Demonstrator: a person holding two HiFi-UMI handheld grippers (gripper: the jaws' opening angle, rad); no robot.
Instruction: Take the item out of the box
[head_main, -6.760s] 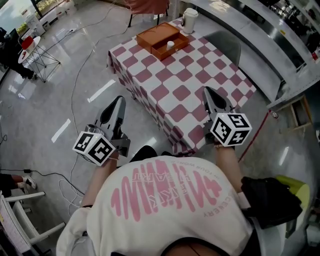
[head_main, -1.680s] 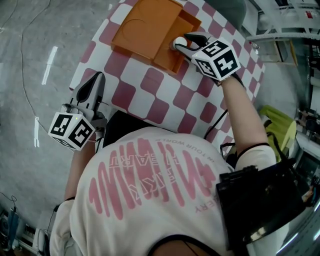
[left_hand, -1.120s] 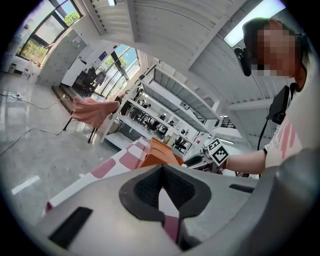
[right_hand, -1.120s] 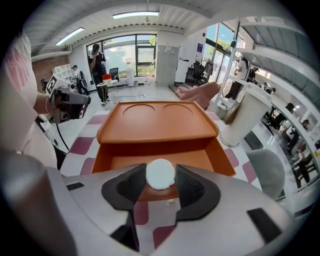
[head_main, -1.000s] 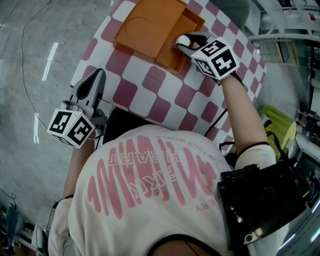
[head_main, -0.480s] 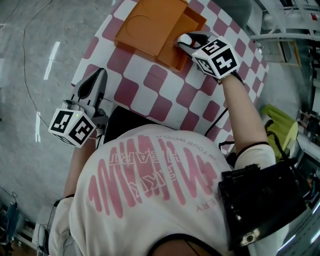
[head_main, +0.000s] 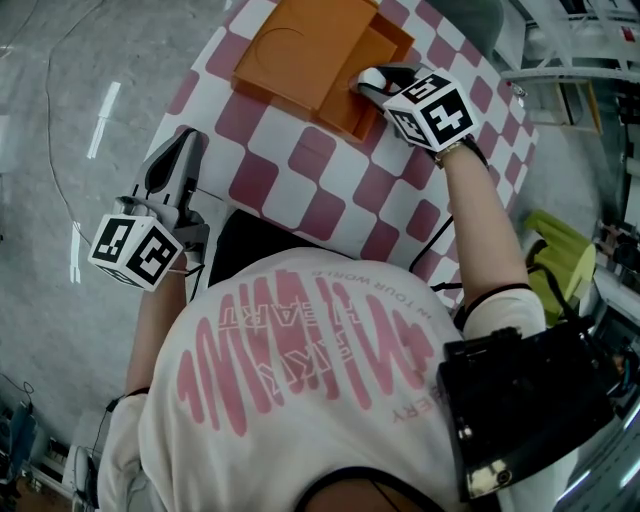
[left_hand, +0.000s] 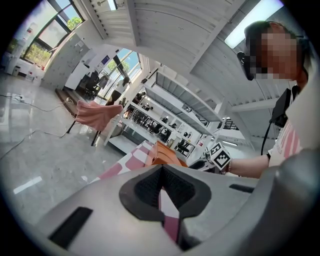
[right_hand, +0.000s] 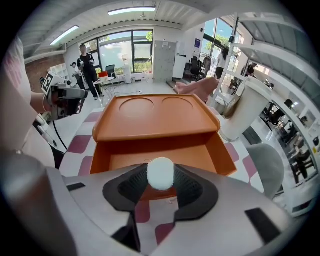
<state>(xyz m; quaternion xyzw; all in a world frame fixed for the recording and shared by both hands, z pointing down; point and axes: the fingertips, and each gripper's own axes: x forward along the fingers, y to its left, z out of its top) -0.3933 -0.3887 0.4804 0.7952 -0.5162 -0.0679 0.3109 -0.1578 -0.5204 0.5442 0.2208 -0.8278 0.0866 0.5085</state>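
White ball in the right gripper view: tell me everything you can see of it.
The white ball is small, round and matte, with a slightly fuzzy surface, unmarked. It sits between the jaws of the right gripper, which have just been closing; both pads look to touch its sides. It is at the near edge of the open orange box; whether it rests on the box floor is unclear.

Glossy grey floor (head_main: 60, 120) streaked with pale reflections around a bench (head_main: 300, 170) in pink-and-white checked cloth, grey chair (right_hand: 267, 165) just beside it, tall windows (right_hand: 120, 52) in the end wall, strip lights (right_hand: 131, 10) on a white ceiling, white open shelving (left_hand: 167, 89) along one side.
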